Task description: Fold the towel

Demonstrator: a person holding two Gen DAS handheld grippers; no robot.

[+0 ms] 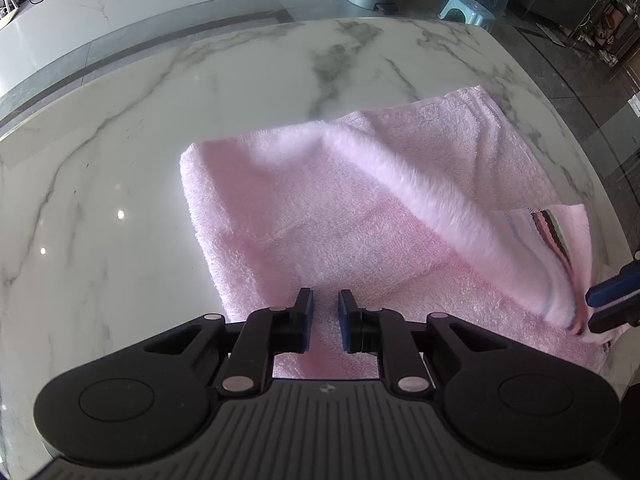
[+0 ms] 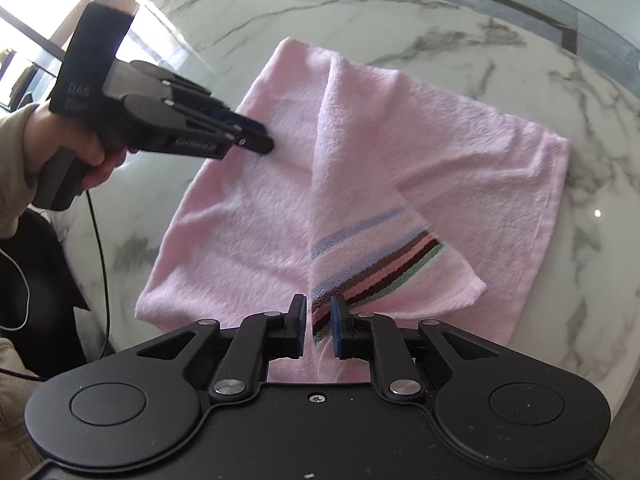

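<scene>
On a white marble table (image 1: 120,152) with grey veins lies a pink towel (image 1: 312,216), filling the centre and right of the left wrist view. One layer is lifted into a soft ridge running from the upper middle down to the lower right of that frame. At the bottom centre, the left gripper (image 1: 325,320) points down over the towel's near edge; its blue-padded jaws stand a narrow gap apart, and whether they pinch the cloth cannot be told. At the right edge, the right gripper (image 1: 600,308) shows only as two dark blue finger tips at the folded striped corner.

The right wrist view shows what the first does not: a folded-over flap with a band of blue, brown, pink and green stripes (image 2: 372,264) at lower centre. The right gripper (image 2: 318,320) holds this striped fold between its jaws, closed on the cloth. At the upper left, a hand (image 2: 92,160) in a beige sleeve (image 2: 16,148) grips the black handle of the left gripper (image 2: 260,136), whose finger tips reach the towel's left part. Only the left wrist view shows the background floor, with a small blue stool (image 1: 466,10) at the top right
</scene>
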